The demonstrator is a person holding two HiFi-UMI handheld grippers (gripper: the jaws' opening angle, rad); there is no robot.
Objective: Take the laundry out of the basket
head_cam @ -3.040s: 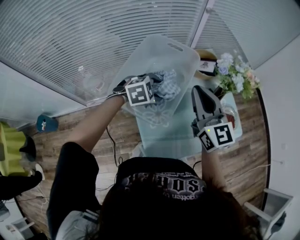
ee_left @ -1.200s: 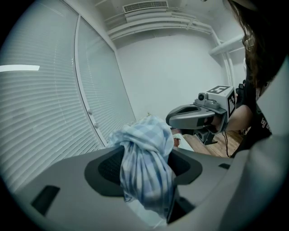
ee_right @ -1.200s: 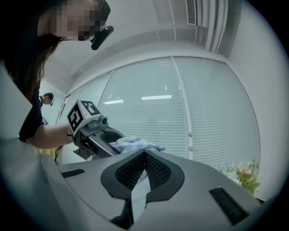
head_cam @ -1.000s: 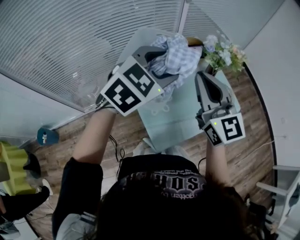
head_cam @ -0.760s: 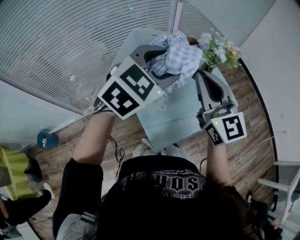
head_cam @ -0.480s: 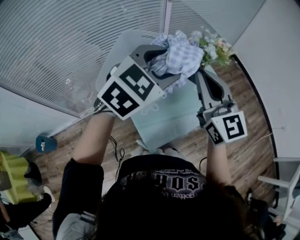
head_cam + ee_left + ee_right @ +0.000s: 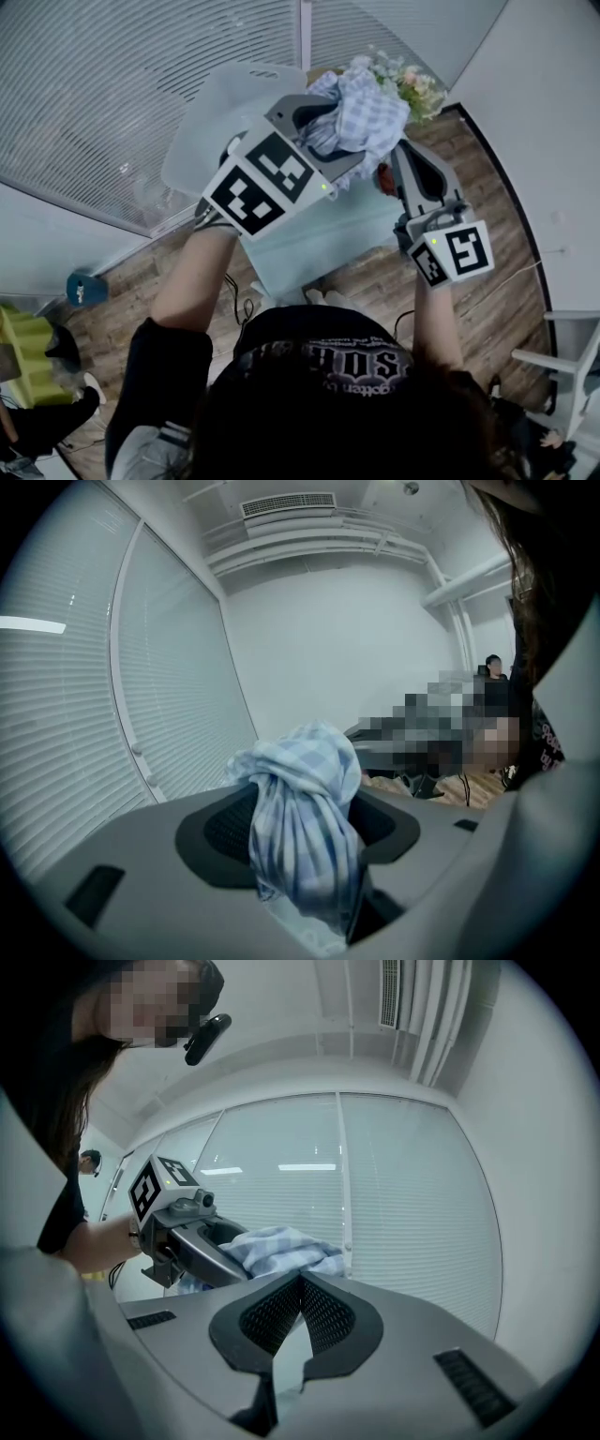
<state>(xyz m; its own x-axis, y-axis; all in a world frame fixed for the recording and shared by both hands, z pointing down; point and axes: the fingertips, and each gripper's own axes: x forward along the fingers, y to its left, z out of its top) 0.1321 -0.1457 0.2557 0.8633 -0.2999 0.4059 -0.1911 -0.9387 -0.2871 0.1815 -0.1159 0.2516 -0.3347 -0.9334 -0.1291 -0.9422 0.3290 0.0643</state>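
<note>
Left gripper (image 7: 302, 841) clamps a bunched blue-check cloth (image 7: 368, 114), held up in air over table's (image 7: 305, 246) far edge, out of basket (image 7: 220, 108) & just right of it. Right gripper (image 7: 300, 1283) jaws closed, empty, by table's right edge.

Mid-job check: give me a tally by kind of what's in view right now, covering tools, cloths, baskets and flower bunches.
tools: 2 (left tool, right tool)
checked cloth: 1
basket: 1
flower bunch: 1
total: 5
</note>
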